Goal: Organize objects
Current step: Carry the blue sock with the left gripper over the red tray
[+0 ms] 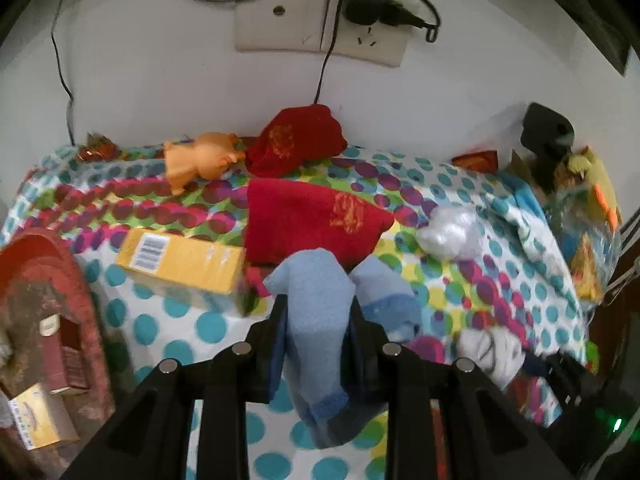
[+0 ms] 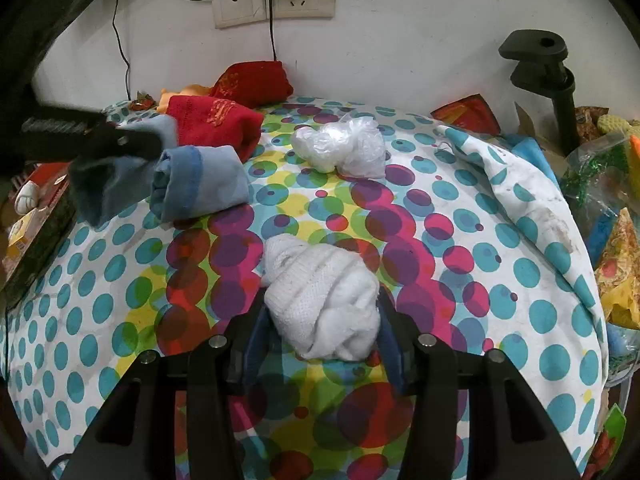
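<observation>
My left gripper (image 1: 318, 304) is shut on a light blue sock (image 1: 316, 344), held above the dotted cloth; it shows in the right wrist view (image 2: 120, 142) at the left with the sock (image 2: 104, 192) hanging from it. A second folded blue sock (image 2: 200, 184) lies beside it. My right gripper (image 2: 320, 312) is shut on a rolled white sock (image 2: 324, 308) resting on the cloth. Two red socks (image 1: 312, 224) (image 1: 296, 140) lie toward the wall. A crumpled clear plastic bag (image 2: 340, 148) sits mid-table.
A yellow box (image 1: 184, 260) and an orange toy (image 1: 200, 160) lie on the dotted cloth (image 2: 480, 280). A red tray of small boxes (image 1: 44, 320) stands at the left. Snack packets (image 2: 616, 260) and a black clamp (image 2: 552, 80) are at the right. Wall sockets with cables (image 2: 276, 0) are behind.
</observation>
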Demonstrator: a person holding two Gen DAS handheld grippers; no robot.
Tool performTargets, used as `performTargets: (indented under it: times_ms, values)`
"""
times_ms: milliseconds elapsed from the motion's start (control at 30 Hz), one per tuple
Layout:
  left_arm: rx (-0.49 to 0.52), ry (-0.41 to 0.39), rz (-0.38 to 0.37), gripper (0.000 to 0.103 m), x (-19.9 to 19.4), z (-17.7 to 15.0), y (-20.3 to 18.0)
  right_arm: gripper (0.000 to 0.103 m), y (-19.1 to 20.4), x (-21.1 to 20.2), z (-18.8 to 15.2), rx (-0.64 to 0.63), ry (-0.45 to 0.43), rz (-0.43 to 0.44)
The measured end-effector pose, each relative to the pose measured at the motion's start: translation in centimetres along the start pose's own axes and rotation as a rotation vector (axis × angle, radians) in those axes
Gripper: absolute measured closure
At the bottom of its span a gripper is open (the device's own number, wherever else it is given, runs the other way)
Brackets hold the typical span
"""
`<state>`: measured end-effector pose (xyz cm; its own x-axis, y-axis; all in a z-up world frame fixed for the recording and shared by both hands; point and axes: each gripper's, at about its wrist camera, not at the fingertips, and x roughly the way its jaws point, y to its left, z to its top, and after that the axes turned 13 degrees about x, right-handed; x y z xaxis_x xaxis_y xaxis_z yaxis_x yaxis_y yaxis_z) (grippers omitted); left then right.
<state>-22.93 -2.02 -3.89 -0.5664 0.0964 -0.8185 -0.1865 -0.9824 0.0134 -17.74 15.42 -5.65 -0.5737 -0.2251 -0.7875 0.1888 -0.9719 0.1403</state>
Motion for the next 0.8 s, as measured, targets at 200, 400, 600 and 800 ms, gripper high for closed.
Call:
performTargets:
  times_ms: [200, 400, 600, 800]
  values:
    - [0.110, -0.044, 0.053, 0.076, -2.7, -1.8, -1.0, 0.055, 0.0, 0.0, 0.1, -0.002, 0.000, -0.005]
    - [0.110, -0.032, 0.032, 0.076, -4.5, -3.8, -0.4, 0.055, 0.0, 0.0, 0.1, 0.000, 0.000, -0.003]
    - [0.110, -0.027, 0.031, 0.076, -6.4, -5.7, 0.4, 0.055, 0.0, 0.0, 0.1, 0.000, 0.000, -0.003]
    - [0.100, -0.026, 0.046, 0.076, -8.0, -7.3, 1.9, 0.055, 0.1, 0.0, 0.1, 0.003, 0.001, -0.009]
